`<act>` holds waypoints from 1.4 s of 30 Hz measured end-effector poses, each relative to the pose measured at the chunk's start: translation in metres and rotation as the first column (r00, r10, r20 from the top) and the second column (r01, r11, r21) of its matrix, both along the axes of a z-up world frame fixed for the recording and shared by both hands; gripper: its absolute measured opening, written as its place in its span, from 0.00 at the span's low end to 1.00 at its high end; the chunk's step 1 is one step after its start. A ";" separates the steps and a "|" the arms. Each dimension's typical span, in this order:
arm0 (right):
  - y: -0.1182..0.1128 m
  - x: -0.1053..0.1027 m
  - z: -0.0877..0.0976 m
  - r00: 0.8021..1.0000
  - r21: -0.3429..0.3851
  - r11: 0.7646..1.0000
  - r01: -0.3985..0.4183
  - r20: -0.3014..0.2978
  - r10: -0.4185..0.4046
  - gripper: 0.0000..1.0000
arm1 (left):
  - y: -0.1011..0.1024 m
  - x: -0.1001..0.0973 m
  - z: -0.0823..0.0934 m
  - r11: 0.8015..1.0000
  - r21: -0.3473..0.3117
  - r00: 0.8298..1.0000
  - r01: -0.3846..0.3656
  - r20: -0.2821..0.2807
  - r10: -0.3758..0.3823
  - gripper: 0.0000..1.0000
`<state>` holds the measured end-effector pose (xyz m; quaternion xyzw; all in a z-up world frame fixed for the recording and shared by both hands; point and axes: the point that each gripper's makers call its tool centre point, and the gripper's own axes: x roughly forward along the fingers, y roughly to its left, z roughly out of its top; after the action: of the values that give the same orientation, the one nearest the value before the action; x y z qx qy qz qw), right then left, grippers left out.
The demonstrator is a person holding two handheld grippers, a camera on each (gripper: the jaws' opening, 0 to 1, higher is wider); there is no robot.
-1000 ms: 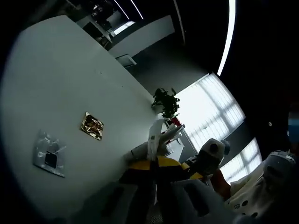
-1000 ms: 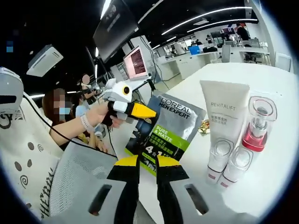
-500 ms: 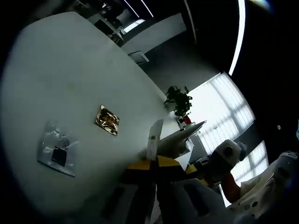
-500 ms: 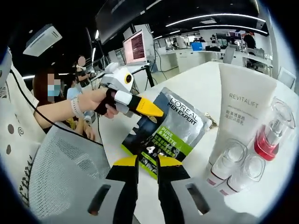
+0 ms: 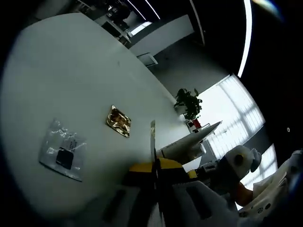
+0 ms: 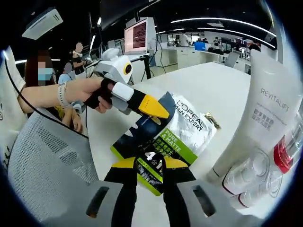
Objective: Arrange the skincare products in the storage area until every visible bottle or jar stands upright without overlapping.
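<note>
**Both grippers on the L'Oréal sachet**

In the right gripper view the sachet [image 6: 163, 137], a silver, black and green L'Oréal Men Expert pack, is lifted off the white table [image 6: 208, 90] and tilted. Its lower edge sits between the yellow tips of the right gripper [image 6: 149, 166], whose jaws stand a little apart with the pack's edge in the gap; whether they press on it cannot be told. The left gripper [image 6: 156, 108], held in a person's hand [image 6: 90, 92], comes in from the left and pinches the sachet's upper edge with its yellow tips closed on it.

In the left gripper view the sachet [image 5: 152, 142] shows edge-on as a thin strip rising from the left gripper [image 5: 155, 168], its jaws clamped together on it.

To the right of the sachet in the right gripper view stand a white Revitalift tube [image 6: 265, 118], cap down, two small clear bottles [image 6: 246, 177] at its foot, and a red-collared bottle [image 6: 286, 151].

On the table [image 5: 61, 71] in the left gripper view lie a gold wrapper [image 5: 119, 121] and a clear packet [image 5: 62, 150], well apart from the gripper.
</note>
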<state>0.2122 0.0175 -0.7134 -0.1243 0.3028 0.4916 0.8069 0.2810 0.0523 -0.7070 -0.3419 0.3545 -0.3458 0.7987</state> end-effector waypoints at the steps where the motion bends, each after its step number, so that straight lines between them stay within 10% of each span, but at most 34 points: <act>1: 0.001 0.000 -0.002 1.000 -0.011 1.000 -0.004 0.002 0.004 0.20 | 0.000 0.001 -0.002 1.000 0.011 1.000 0.001 0.006 -0.001 0.00; 18: 0.019 0.012 -0.018 0.998 -0.060 0.997 -0.043 0.051 0.046 0.26 | -0.002 0.004 -0.027 0.995 0.096 0.999 0.040 0.001 -0.040 0.00; 42: -0.024 0.005 -0.050 0.999 -0.237 0.970 -0.049 0.011 0.053 0.29 | -0.011 -0.001 -0.047 0.970 0.223 0.995 0.095 0.013 -0.101 0.00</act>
<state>0.2173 -0.0064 -0.7638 -0.2315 0.3491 0.4714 0.7761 0.2799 0.0414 -0.7536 -0.2285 0.3977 -0.3470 0.8180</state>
